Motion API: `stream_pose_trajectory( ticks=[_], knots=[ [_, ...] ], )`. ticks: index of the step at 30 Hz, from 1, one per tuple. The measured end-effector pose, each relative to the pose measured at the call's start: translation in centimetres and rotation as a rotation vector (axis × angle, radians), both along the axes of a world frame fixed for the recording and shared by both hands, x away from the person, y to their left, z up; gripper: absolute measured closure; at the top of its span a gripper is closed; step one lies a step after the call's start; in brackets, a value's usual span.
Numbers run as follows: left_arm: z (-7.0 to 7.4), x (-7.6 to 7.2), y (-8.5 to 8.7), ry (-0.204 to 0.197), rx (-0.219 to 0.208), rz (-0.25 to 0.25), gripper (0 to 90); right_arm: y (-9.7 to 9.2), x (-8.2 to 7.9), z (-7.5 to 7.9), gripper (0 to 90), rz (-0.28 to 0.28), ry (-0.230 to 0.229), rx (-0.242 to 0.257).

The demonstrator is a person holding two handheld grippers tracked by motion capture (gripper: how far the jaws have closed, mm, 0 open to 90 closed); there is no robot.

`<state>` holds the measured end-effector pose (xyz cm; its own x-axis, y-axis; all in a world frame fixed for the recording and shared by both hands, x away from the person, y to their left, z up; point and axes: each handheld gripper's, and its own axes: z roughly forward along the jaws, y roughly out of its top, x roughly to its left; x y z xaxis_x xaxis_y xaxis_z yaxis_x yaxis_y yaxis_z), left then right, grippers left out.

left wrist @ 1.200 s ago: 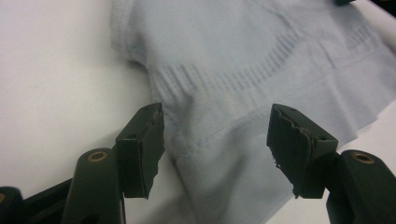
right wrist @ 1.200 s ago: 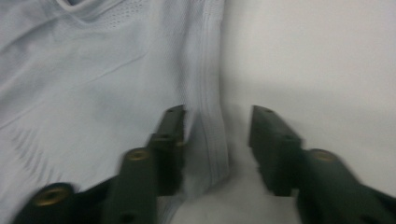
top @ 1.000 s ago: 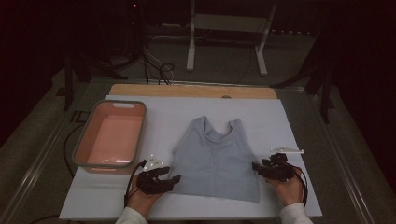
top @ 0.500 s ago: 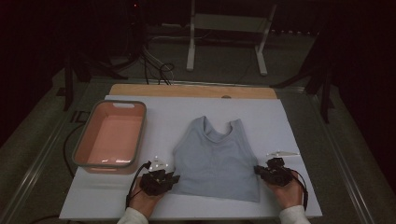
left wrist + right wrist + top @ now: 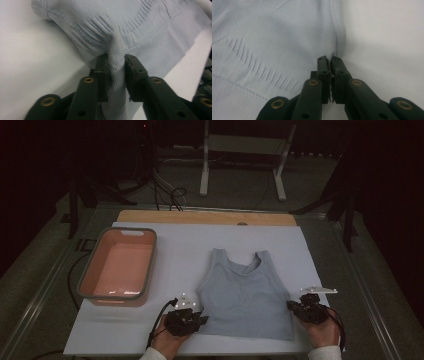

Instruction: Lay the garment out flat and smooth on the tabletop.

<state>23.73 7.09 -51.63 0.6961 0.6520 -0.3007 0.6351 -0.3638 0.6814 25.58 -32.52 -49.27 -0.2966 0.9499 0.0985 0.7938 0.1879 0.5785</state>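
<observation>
At the near edge of the white table sheet (image 5: 175,270), my left gripper (image 5: 116,65) pinches a bunched fold of the pale blue ribbed knit tank top (image 5: 245,295), jaws having just eased open slightly; my right gripper (image 5: 329,62) is clamped on its side hem. Lifting both evenly should keep it flat. Earlier, both jaws stood wider, beside the fabric

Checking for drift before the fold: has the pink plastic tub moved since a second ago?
No. The pink plastic tub sits at the same spot on the left of the white mat, its far rim equally near the mat's far edge.
</observation>
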Motion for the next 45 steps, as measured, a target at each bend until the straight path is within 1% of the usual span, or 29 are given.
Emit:
stream_pose_trajectory(
  ticks=[1,2,4,5,6,7,9,10,12,13,14,17,19,21,22,25,26,29,31,33,36,37,39,40,41,42,43,44,45],
  knots=[
    [0.2,0.0,0.0,-0.014,-0.002,-0.005,65.6,-0.3,-0.1,0.0,86.9,-0.003,-0.003,-0.001],
    [0.5,0.1,0.1,-0.024,-0.011,0.002,61.3,-0.5,-0.1,0.0,86.9,-0.008,-0.004,0.003],
    [1.2,0.4,0.7,-0.060,-0.044,0.049,53.2,-1.1,-0.2,0.0,86.9,-0.020,-0.007,0.001],
    [1.4,0.6,0.9,-0.068,-0.055,0.066,50.5,-1.4,-0.3,0.0,87.0,-0.034,-0.004,0.001],
    [1.7,1.0,1.2,-0.079,-0.066,0.086,49.9,-1.7,-0.4,0.0,86.9,-0.037,-0.006,0.001],
    [2.0,1.5,1.5,-0.085,-0.079,0.116,49.3,-1.9,-0.4,0.0,86.9,-0.044,-0.005,0.005],
    [2.4,2.4,1.8,-0.099,-0.089,0.156,48.9,-2.4,-0.5,0.0,86.9,-0.061,-0.008,0.007],
    [2.6,3.0,1.9,-0.102,-0.095,0.179,48.9,-2.5,-0.5,0.0,86.9,-0.065,-0.009,0.007],
    [2.9,4.1,1.9,-0.099,-0.108,0.202,48.8,-2.9,-0.5,0.0,86.9,-0.080,-0.009,0.006],
    [3.0,4.8,1.7,-0.094,-0.106,0.216,48.6,-3.0,-0.5,0.0,86.9,-0.080,-0.013,0.005],
    [3.1,5.3,1.6,-0.093,-0.109,0.226,48.6,-3.2,-0.5,0.0,86.9,-0.087,-0.014,0.009],
    [3.2,6.8,0.7,-0.088,-0.107,0.240,48.6,-3.4,-0.5,0.0,86.9,-0.086,-0.013,0.014],
    [3.2,7.6,-0.2,-0.086,-0.081,0.243,48.6,-3.4,-0.5,0.0,86.8,-0.085,-0.013,0.013],
    [2.8,8.2,-1.1,-0.071,-0.056,0.244,48.6,-3.5,-0.5,0.0,86.8,-0.085,-0.014,0.015],
    [2.6,8.4,-1.5,-0.064,-0.036,0.237,48.6,-3.6,-0.5,0.0,86.9,-0.086,-0.014,0.015],
    [1.6,8.6,-3.0,-0.040,0.012,0.214,48.3,-4.0,-0.6,0.0,86.9,-0.098,-0.020,-0.010],
    [1.3,8.6,-3.4,-0.039,0.035,0.200,48.0,-4.2,-0.6,0.0,86.9,-0.107,-0.018,-0.018],
    [0.7,8.6,-4.4,-0.023,0.059,0.174,48.1,-4.7,-0.7,0.0,86.9,-0.121,-0.018,-0.011],
    [0.4,8.6,-5.0,-0.014,0.073,0.154,49.5,-4.8,-0.8,0.0,86.8,-0.124,-0.019,-0.010],
    [0.2,8.6,-5.3,-0.008,0.074,0.145,51.4,-4.8,-0.8,0.0,86.8,-0.122,-0.020,-0.010],
    [0.1,8.7,-5.7,-0.002,0.073,0.130,52.6,-4.7,-0.7,-0.1,86.8,-0.121,-0.018,-0.015],
    [0.0,8.7,-5.8,0.004,0.051,0.124,52.8,-4.7,-0.7,-0.1,86.7,-0.116,-0.019,-0.019],
    [-0.1,8.8,-6.0,0.012,0.058,0.115,53.8,-4.7,-0.7,-0.1,86.6,-0.114,-0.019,-0.019],
    [-0.1,8.8,-6.0,0.012,0.058,0.115,55.8,-4.7,-0.7,-0.1,86.6,-0.114,-0.019,-0.019],
    [-0.3,8.9,-6.3,-0.003,0.085,0.113,58.8,-4.7,-0.7,-0.1,86.6,-0.114,-0.019,-0.018],
    [-0.3,9.0,-6.4,-0.002,0.090,0.119,60.6,-4.7,-0.7,-0.1,86.6,-0.113,-0.019,-0.019],
    [-0.2,9.1,-6.5,-0.004,0.104,0.119,63.0,-4.7,-0.7,-0.1,86.6,-0.113,-0.019,-0.019],
    [-0.2,9.1,-6.6,-0.007,0.122,0.118,68.6,-4.7,-0.7,-0.1,86.6,-0.112,-0.019,-0.020],
    [-0.1,9.2,-6.7,-0.004,0.126,0.115,73.3,-4.6,-0.7,-0.1,86.6,-0.111,-0.021,-0.020]
  ],
)
